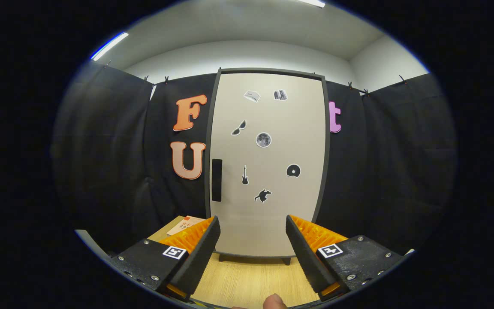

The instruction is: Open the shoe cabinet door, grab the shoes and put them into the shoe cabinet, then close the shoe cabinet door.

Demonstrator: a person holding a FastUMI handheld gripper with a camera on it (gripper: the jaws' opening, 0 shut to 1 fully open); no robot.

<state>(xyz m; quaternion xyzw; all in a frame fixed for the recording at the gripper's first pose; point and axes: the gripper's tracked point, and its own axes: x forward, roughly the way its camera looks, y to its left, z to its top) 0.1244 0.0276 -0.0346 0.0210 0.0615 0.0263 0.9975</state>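
- Black cloth (pixel 114 141) hangs as the booth's wall on both sides of the shoe cabinet (pixel 268 163), clipped along its top edge, with a pale room wall and a white ceiling above it.
- Two ceiling lights (pixel 109 46) glow above the cloth, one to the left of the cabinet and one over its top.
- Light wood-grain bench (pixel 247 279) runs from under the gripper up to the foot of the cabinet.
- The shoe cabinet stands upright on the bench, straight ahead of the gripper and beyond its fingers, with short dark feet showing under its lower edge.
- Its door (pixel 272 223) is pale with a dark frame around it and sits flush in that frame, closed.
- A dark upright handle (pixel 217 180) sits on the door's left edge, about halfway up the cabinet.
- Small stickers (pixel 263 140) are scattered over the door: a round moon-like one near the middle, a guitar shape and a disc below it, sunglasses and two small ones above.
- A flat paper or card (pixel 182 225) lies on the bench just left of the cabinet's foot, partly hidden behind the left finger.
- The gripper (pixel 252 249) has its fingers spread wide apart, holding nothing, with the lower part of the door showing between them.
- A fingertip (pixel 275 301) of the person shows at the near edge of the bench, below the gap between the fingers.
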